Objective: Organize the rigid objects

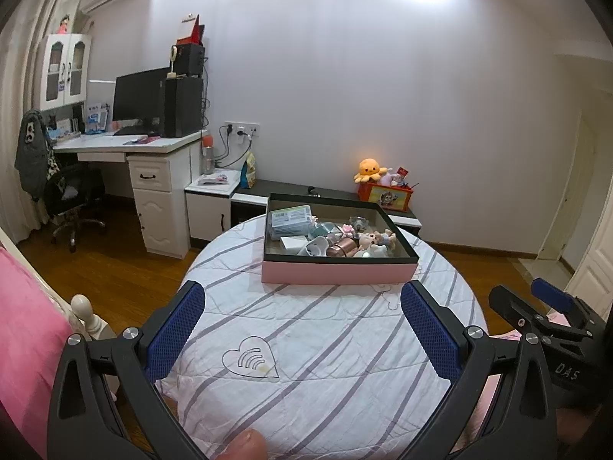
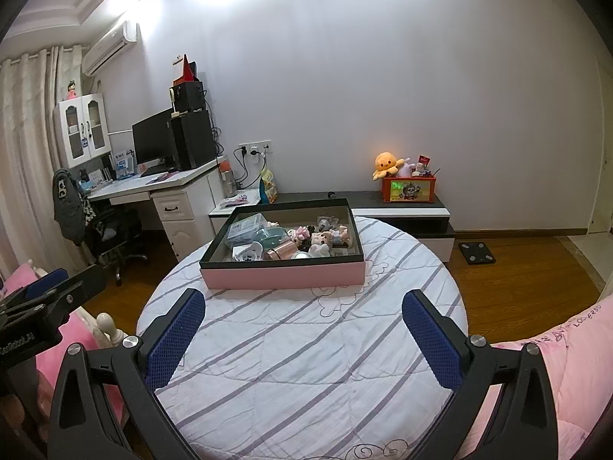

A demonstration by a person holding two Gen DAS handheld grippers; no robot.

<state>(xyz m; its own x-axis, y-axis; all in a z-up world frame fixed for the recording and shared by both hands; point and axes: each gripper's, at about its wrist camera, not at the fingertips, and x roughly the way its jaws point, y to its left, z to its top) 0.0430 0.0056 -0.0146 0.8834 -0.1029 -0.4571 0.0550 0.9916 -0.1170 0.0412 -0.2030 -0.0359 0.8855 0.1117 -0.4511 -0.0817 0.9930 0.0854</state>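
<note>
A shallow pink box with a black rim (image 1: 337,272) (image 2: 283,274) stands at the far side of a round table with a striped white cover (image 1: 314,345) (image 2: 306,352). It holds several small things: a clear plastic case (image 1: 289,220) (image 2: 245,228), a copper cup (image 1: 341,247) (image 2: 281,249), small dolls (image 1: 377,239) (image 2: 329,237). My left gripper (image 1: 302,303) is open and empty over the near half of the table. My right gripper (image 2: 304,303) is open and empty beside it, also seen at the right of the left wrist view (image 1: 544,306).
A pink bed (image 1: 27,326) lies left, pink bedding (image 2: 574,352) right. A white desk with monitor (image 1: 138,99) and an office chair (image 1: 72,195) stand at the back left. A low cabinet with an orange toy box (image 2: 408,188) lines the wall. A scale (image 2: 477,251) lies on the wood floor.
</note>
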